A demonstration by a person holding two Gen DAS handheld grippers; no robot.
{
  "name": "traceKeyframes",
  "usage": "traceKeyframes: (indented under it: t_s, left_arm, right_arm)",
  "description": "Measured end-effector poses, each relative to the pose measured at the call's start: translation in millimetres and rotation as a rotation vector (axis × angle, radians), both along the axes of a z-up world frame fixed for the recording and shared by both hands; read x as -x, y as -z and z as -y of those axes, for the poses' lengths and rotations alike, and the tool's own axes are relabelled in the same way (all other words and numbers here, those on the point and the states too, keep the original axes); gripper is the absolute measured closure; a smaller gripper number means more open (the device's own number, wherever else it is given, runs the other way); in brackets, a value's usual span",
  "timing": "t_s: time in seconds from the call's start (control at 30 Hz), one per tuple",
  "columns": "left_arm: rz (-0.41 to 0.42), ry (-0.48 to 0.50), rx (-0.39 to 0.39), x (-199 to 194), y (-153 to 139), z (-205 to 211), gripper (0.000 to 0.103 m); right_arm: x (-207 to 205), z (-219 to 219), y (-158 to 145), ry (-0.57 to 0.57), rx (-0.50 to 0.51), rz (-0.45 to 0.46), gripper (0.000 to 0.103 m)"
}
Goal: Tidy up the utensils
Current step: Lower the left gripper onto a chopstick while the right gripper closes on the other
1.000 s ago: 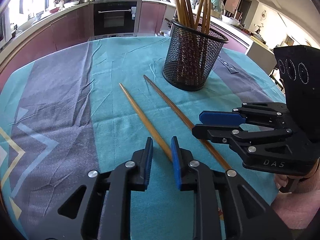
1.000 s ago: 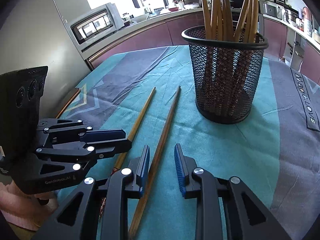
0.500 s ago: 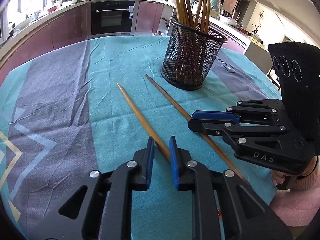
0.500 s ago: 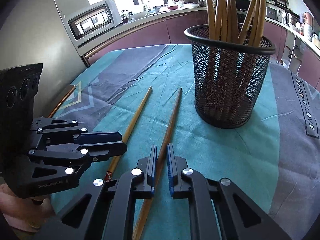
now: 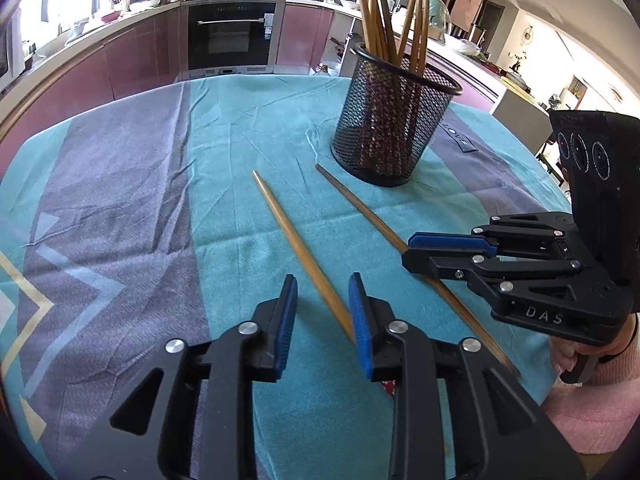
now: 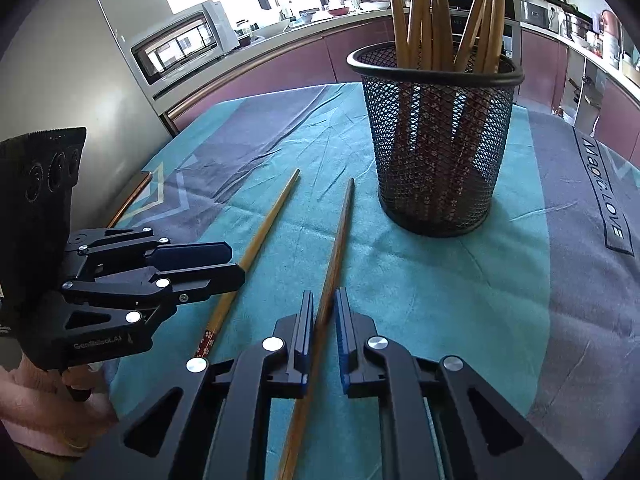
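Two wooden chopsticks lie side by side on the teal cloth. My left gripper [image 5: 322, 312] is open, its fingers either side of the lighter chopstick [image 5: 298, 246], which also shows in the right wrist view [image 6: 256, 244]. My right gripper [image 6: 323, 314] is shut on the darker chopstick [image 6: 338, 236], near its thick end; it still rests on the cloth. That gripper shows in the left wrist view [image 5: 430, 250] over the same chopstick [image 5: 360, 208]. A black mesh holder [image 5: 394, 128] with several chopsticks stands beyond; it also shows in the right wrist view [image 6: 436, 140].
The round table has a teal and grey cloth [image 5: 132, 208] with a printed label [image 6: 608, 196] on the right. Kitchen counters and an oven [image 5: 232, 36] run behind the table. A microwave [image 6: 180, 52] sits on a steel cabinet at left.
My right gripper closed on the darker chopstick. My left gripper narrowed around the lighter chopstick, then opened wider again.
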State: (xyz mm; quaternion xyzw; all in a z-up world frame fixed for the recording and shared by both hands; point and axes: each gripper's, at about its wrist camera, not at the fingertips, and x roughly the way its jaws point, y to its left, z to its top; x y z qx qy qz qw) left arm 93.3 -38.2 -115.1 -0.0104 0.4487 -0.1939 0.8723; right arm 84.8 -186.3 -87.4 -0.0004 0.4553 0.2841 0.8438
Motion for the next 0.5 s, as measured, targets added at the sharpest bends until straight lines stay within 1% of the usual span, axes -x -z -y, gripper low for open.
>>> traceKeyframes:
  t_s: [0.1,0.27,0.5]
  left_arm:
    - [0.001,-0.013,-0.008,-6,0,0,0.075]
    - [-0.001,-0.023,-0.028,-16,3,3,0.075]
    - [-0.006,-0.034,-0.029,-31,4,7,0.074]
  right_arm:
    - [-4,-5,0,0.002,0.015,0.015,0.09]
    - [-11,-11,-1,0.004,0.055,0.046,0.09]
    - [-20,-21,0,0.001,0.085,0.073,0.089]
